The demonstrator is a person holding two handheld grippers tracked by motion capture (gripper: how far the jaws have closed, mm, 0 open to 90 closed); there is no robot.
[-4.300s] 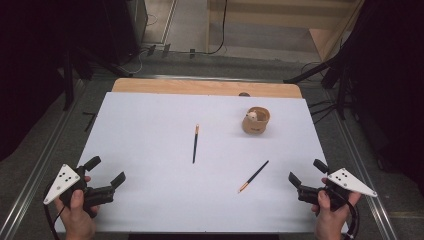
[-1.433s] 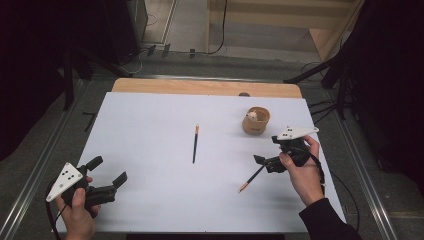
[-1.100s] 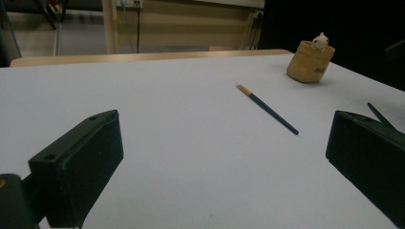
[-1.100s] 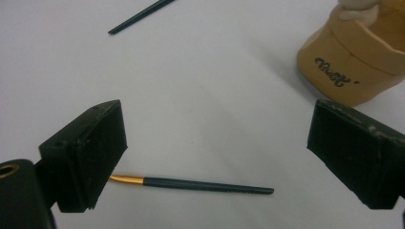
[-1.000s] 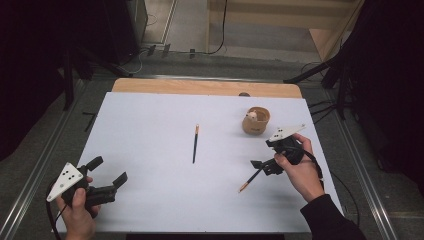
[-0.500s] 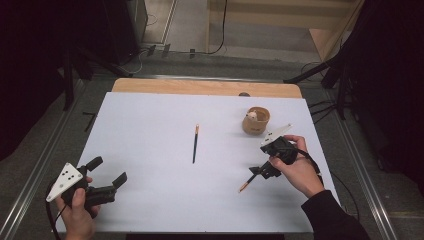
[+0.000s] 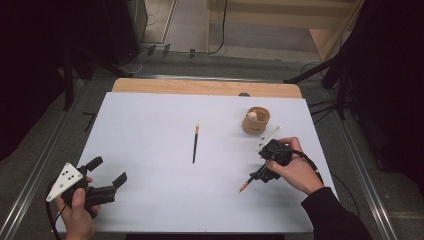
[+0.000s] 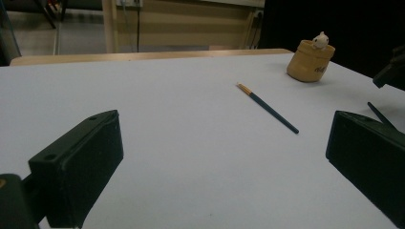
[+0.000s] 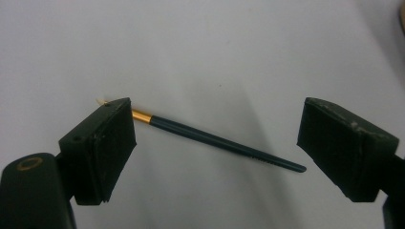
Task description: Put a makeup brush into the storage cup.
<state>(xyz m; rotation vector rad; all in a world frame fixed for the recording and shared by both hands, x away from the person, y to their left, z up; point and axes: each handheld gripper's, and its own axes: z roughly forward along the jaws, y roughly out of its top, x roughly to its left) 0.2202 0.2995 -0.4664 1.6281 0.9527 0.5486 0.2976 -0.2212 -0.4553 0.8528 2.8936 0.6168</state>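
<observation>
Nothing gripped yet: right claw (image 9: pixel 215 143) spread apart around the brush (image 9: pixel 217 141) near the desk's right edge; left claw (image 7: pixel 107 182) apart.

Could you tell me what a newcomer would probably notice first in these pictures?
Probably the right gripper, lowered at the table's right side with its jaws open around a dark paintbrush lying flat on the white tabletop. Next comes a second paintbrush lying alone near the middle, with a small tan cup holding a little white figure behind the right gripper. The left gripper waits open at the near left corner.
</observation>
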